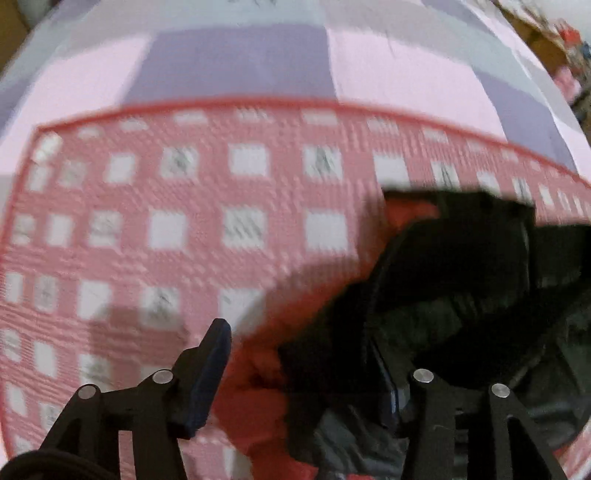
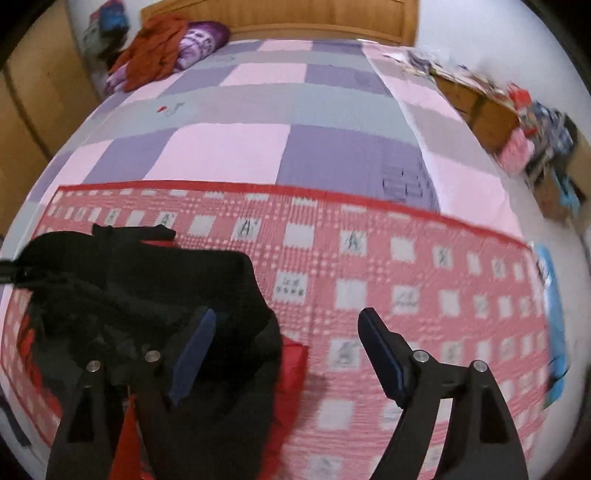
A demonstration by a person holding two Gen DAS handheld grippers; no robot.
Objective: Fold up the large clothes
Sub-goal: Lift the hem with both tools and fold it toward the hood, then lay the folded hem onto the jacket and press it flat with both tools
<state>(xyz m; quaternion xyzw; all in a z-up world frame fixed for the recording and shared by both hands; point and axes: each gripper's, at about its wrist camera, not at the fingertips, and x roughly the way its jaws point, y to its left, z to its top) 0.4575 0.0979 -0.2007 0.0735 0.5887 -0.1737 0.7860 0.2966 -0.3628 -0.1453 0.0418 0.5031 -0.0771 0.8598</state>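
Note:
A black and red jacket lies bunched on a red and white checked blanket on the bed. In the left wrist view my left gripper is open, its left finger over the blanket and its right finger hidden in the jacket's black fabric. In the right wrist view the jacket lies at the lower left. My right gripper is open and empty, its left finger over the jacket's edge and its right finger over the blanket.
The blanket lies on a pink, purple and grey checked bedsheet. An orange cloth and a purple pillow lie by the wooden headboard. Cluttered boxes stand to the bed's right. A blue item lies at the blanket's right edge.

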